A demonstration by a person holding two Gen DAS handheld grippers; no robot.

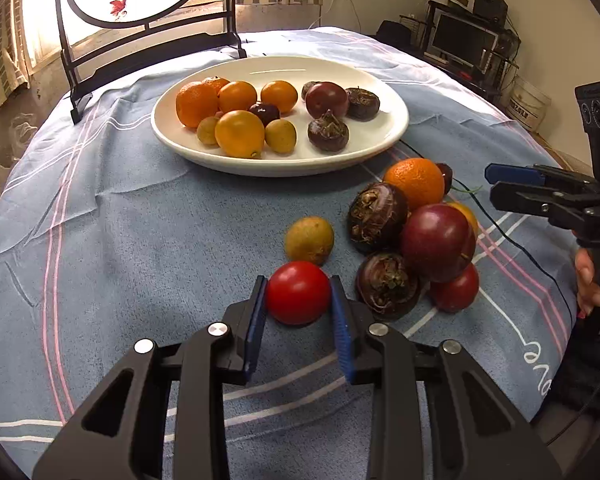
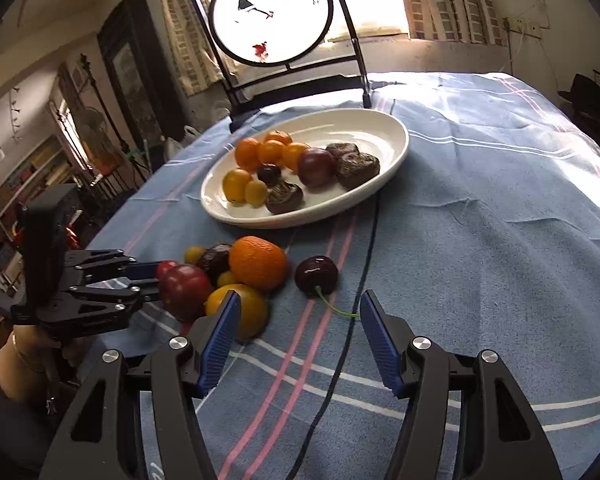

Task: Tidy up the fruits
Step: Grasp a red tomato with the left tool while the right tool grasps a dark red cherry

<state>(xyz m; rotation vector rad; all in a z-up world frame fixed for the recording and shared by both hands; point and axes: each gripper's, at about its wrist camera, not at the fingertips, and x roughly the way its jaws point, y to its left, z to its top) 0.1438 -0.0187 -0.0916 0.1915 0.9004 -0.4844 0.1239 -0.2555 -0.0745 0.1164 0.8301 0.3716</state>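
A red cherry tomato (image 1: 298,292) lies on the blue tablecloth (image 1: 140,240), clamped between the left gripper (image 1: 299,300) pads, just beside the loose fruit pile (image 1: 412,232). Beyond stands the white plate (image 1: 380,136) of sorted fruit. The right gripper (image 2: 296,320) hovers, jaws apart, near a dark cherry (image 2: 316,275).

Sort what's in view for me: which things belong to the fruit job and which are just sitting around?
Job:
- red tomato, pinched between the left gripper pads
- right gripper, open
- loose fruit pile on the cloth
- cherry
- white plate, already holding sorted fruit

Lying about:
- round decorative screen
- dark cable
- monitor
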